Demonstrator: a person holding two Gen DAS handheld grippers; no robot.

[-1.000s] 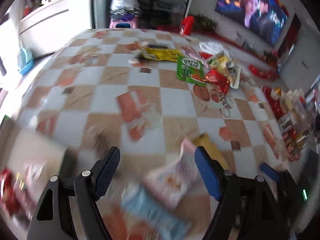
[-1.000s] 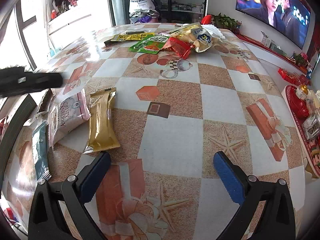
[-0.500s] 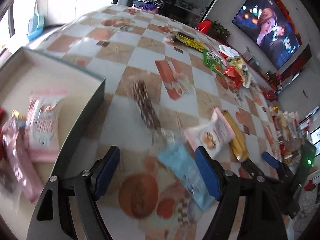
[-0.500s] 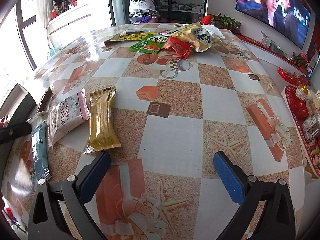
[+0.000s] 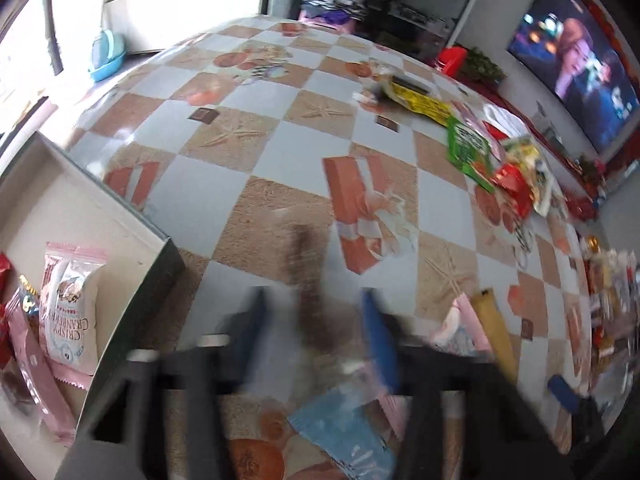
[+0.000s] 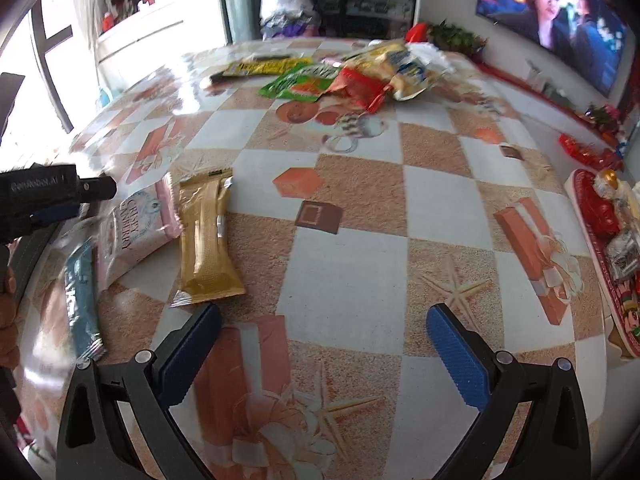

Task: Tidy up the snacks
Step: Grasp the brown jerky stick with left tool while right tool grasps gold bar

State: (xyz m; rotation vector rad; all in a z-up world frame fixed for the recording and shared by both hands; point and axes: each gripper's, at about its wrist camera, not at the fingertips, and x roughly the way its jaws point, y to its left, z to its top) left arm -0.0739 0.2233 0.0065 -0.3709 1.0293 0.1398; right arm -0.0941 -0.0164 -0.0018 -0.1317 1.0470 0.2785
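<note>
My left gripper (image 5: 316, 336) is blurred by motion, its jaws narrowed around a dark brown snack bar (image 5: 308, 276) on the table. I cannot tell whether they grip it. A light blue packet (image 5: 344, 436) lies just under it, with a pink packet (image 5: 460, 324) and a gold bar (image 5: 494, 328) to the right. A grey box (image 5: 132, 236) at left holds pink and white packets (image 5: 72, 304). My right gripper (image 6: 320, 340) is open and empty above the table, with the gold bar (image 6: 206, 240), white-pink packet (image 6: 132, 232) and blue packet (image 6: 82, 300) to its left.
A pile of green, yellow and red snack bags (image 6: 344, 76) lies at the far side of the table. A red tray with sweets (image 6: 604, 236) sits at the right edge. The left gripper's body (image 6: 44, 196) shows at the left edge of the right wrist view.
My left gripper has moved forward over the dark brown bar and its jaws have narrowed around it. The right gripper has not moved.
</note>
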